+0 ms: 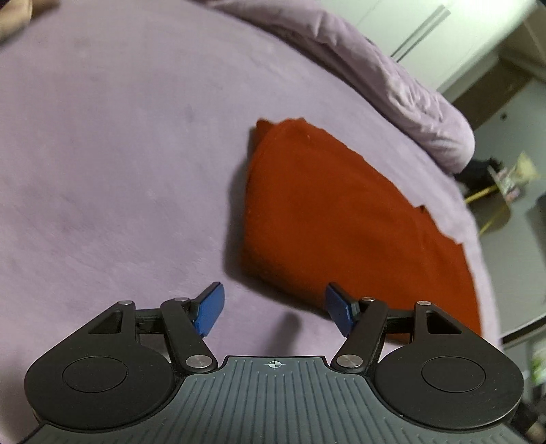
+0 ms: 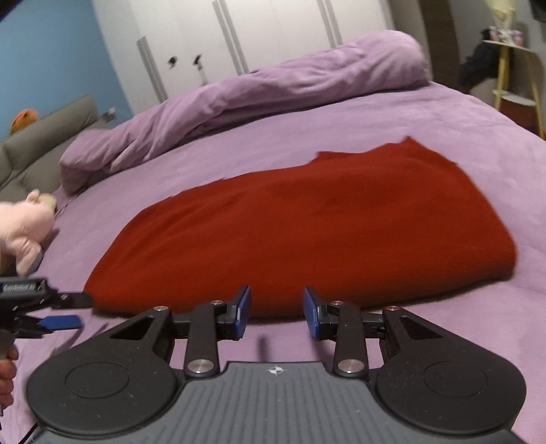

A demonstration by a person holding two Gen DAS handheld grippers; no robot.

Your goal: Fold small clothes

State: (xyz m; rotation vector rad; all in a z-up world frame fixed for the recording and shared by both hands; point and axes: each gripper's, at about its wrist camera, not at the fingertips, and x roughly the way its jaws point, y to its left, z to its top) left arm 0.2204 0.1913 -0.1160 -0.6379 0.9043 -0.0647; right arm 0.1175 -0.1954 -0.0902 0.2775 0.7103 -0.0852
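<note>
between the 2 blue pads of the left gripper [image 1: 274,309]: only purple bedspread [image 1: 119,170], jaws standing wide apart and holding nothing. just past its right-hand pad [image 1: 338,307], the near corner of the red garment [image 1: 341,218], folded flat into a thick slab on the bed, close but not clearly touched. further off, a bunched purple duvet [image 1: 402,88] along the far edge of the bed, then white wardrobe doors [image 1: 402,30] behind.

between the blue pads of the right gripper [image 2: 277,312]: a narrower gap, jaws parted and empty, nothing pinched. right ahead of the fingertips, the near folded edge of the red garment [image 2: 307,222], lying level across the bedspread [image 2: 443,123], its far edge ragged and uneven. at the left border of the right wrist view, the left gripper [image 2: 70,312] seen from the side, pointing toward the garment's left end, with part of a hand [image 2: 6,372] gripping the handle below. beyond that, a pink plush toy [image 2: 24,232] on the bed, a grey headboard cushion [image 2: 47,136], the rolled duvet [image 2: 256,88], and a blue wall [image 2: 51,51] beside the wardrobe [image 2: 273,30].
</note>
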